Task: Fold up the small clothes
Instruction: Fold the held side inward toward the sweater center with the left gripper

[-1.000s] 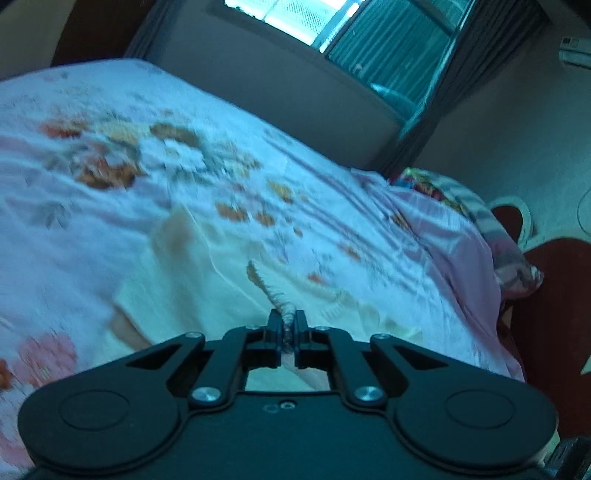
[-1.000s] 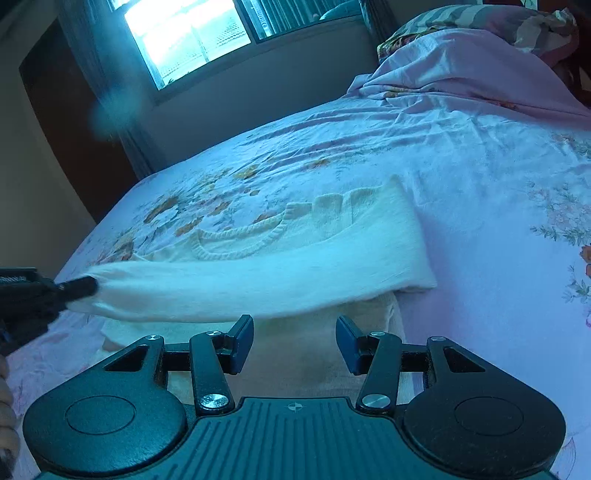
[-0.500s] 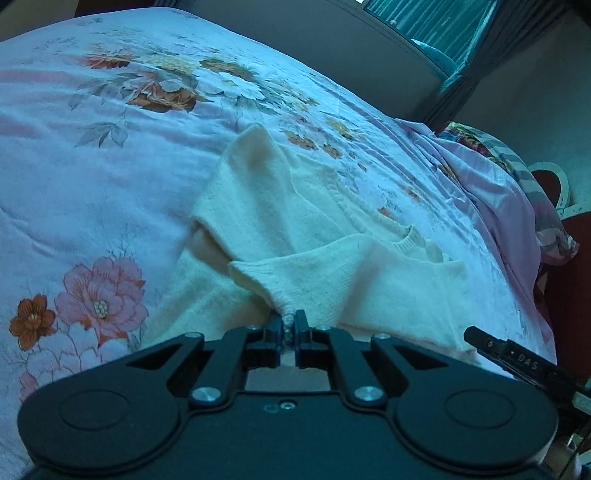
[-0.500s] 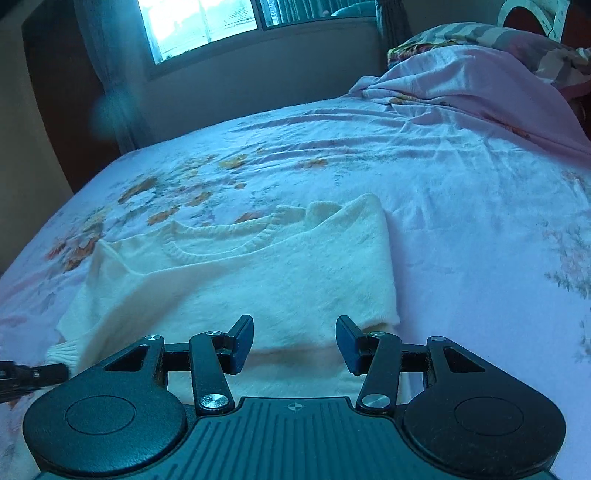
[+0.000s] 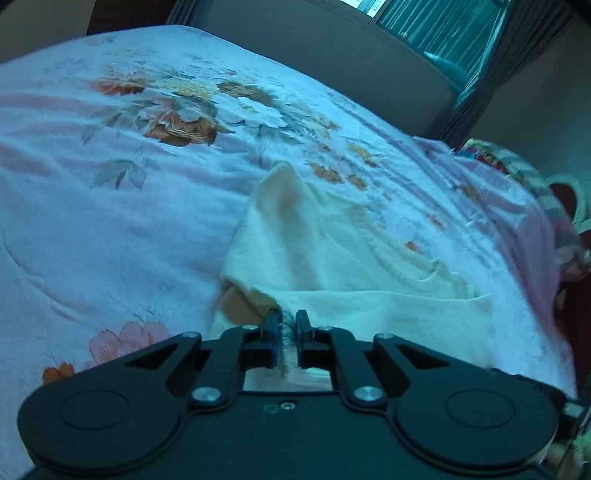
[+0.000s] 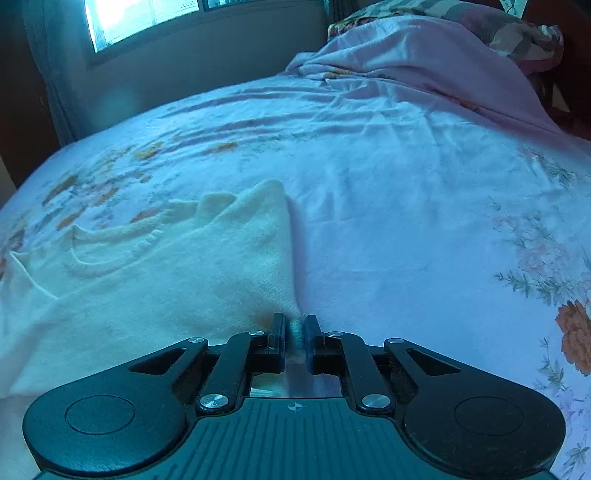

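My left gripper (image 5: 287, 325) has its jaws clenched on the near edge of the cream sweater (image 5: 332, 258). My right gripper (image 6: 294, 328) jaws are closing on the sweater's (image 6: 184, 280) other near corner, fabric between them. The sweater lies folded on the floral bed (image 6: 406, 184).

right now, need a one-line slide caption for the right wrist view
Right gripper closing on the near corner of a cream knit sweater lying on a floral bedsheet.

Dim bluish cast; overexposed window (image 6: 147, 22); motion blur, fisheye-bent edges.
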A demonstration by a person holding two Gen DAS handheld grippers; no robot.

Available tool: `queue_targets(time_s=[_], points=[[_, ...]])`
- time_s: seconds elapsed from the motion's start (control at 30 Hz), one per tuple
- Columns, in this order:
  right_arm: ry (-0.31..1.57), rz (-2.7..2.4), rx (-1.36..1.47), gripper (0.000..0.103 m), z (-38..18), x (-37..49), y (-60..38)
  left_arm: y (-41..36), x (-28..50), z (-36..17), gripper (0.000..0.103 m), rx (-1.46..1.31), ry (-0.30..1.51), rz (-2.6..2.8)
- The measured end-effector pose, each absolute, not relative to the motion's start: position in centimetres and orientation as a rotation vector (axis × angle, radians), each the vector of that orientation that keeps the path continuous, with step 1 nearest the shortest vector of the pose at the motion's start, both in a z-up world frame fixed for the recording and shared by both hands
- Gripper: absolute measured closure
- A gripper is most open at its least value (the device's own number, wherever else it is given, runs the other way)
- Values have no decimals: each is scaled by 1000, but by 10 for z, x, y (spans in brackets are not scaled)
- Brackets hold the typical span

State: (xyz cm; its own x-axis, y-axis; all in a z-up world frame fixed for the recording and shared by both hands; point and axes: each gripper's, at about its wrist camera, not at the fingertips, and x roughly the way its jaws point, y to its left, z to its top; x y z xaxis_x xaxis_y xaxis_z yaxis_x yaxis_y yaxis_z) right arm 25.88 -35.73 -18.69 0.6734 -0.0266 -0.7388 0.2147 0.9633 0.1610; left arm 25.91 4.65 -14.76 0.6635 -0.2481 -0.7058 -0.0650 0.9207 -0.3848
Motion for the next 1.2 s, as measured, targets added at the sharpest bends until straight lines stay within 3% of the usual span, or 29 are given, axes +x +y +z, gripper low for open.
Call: queue_targets(time_s=[0.1, 0.2, 0.27, 0.3, 0.43, 0.73, 1.07, 1.2], points=[[806, -132, 190, 93, -177, 257, -350, 55, 263, -154, 98, -450, 882, -115], [726, -142, 160, 93, -161, 249, -345, 58, 261, -148, 78, -506, 874, -171], [696, -79, 188, 93, -155, 248, -336, 52, 267, -150, 76, -482, 896, -176], [701, -54, 183, 93, -154, 251, -328, 48, 271, -153, 77, -464, 912, -169], [798, -34, 142, 93, -175, 268, -310, 48, 270, -162, 100, -446, 924, -106], [808, -4, 145, 93, -180, 253, -309, 60, 236, -155, 101, -559, 901, -142], [779, 3, 132, 93, -174, 253, -301, 64, 250, -163, 98, -426, 905, -78], [839, 14, 76, 93, -190, 262, -297, 62, 236, -142, 97, -402, 841, -40]])
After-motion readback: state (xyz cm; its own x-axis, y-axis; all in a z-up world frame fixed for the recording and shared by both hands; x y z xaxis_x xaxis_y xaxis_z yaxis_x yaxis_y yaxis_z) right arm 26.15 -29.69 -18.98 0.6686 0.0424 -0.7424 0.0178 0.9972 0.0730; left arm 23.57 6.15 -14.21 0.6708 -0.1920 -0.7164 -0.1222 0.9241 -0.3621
